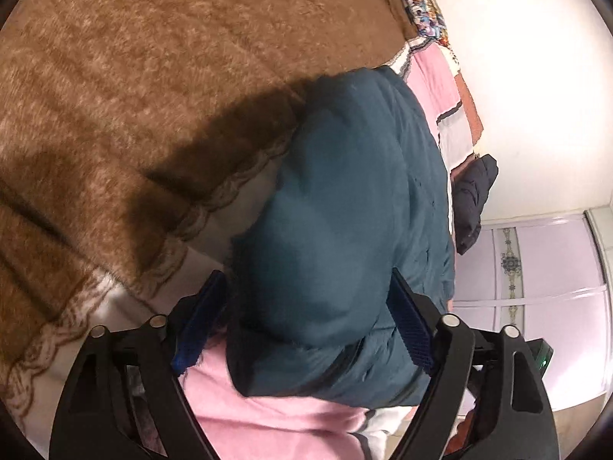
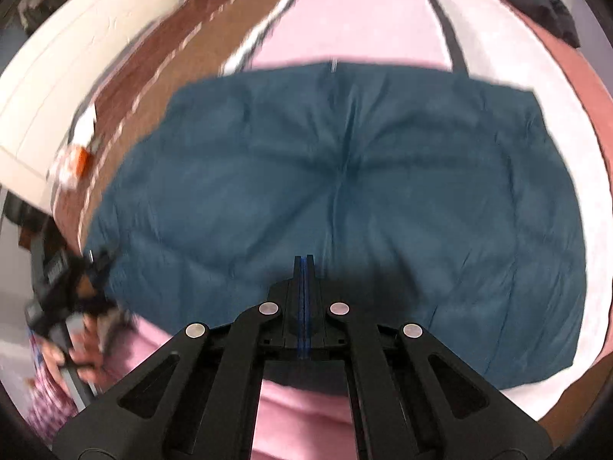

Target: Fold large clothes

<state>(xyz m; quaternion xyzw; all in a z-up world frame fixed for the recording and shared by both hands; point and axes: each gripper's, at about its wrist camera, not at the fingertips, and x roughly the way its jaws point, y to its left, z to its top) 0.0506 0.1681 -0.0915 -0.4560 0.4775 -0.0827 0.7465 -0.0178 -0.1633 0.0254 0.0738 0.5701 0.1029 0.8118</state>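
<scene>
Teal padded jacket (image 2: 337, 199) lies spread flat on the bed (image 2: 345, 15). My left tool (image 1: 306, 322) is spread wide around its puffy edge. Right tool (image 2: 304, 264) pressed together, holding nothing. Likely soft, bulky, slippery shell; grab hem or seams, not padding.
</scene>
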